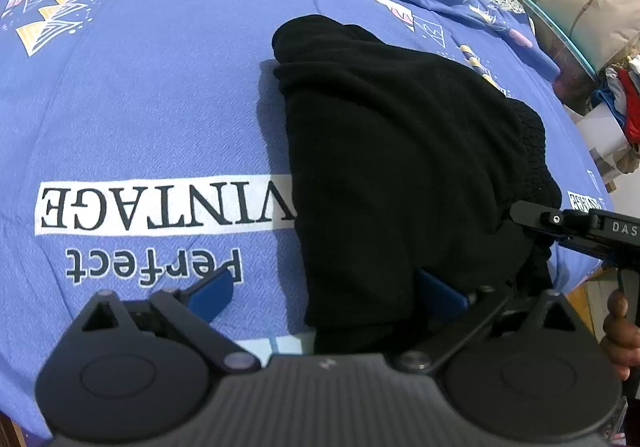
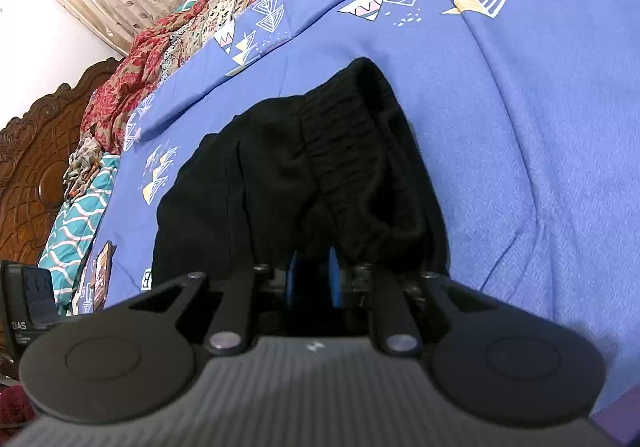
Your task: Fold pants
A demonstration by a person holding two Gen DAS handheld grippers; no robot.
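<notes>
Black pants lie folded in a bundle on a blue printed bedsheet. My left gripper is open, its blue fingers straddling the near edge of the bundle; the right finger is partly under the cloth. In the right wrist view the pants show their elastic waistband on top. My right gripper is nearly closed on the near edge of the pants, the blue pads pinching black cloth. The right gripper also shows in the left wrist view, at the right edge of the bundle.
The sheet bears the words "Perfect VINTAGE". A red patterned blanket and a teal pillow lie by the carved wooden headboard. Bins and bags stand beside the bed's right edge.
</notes>
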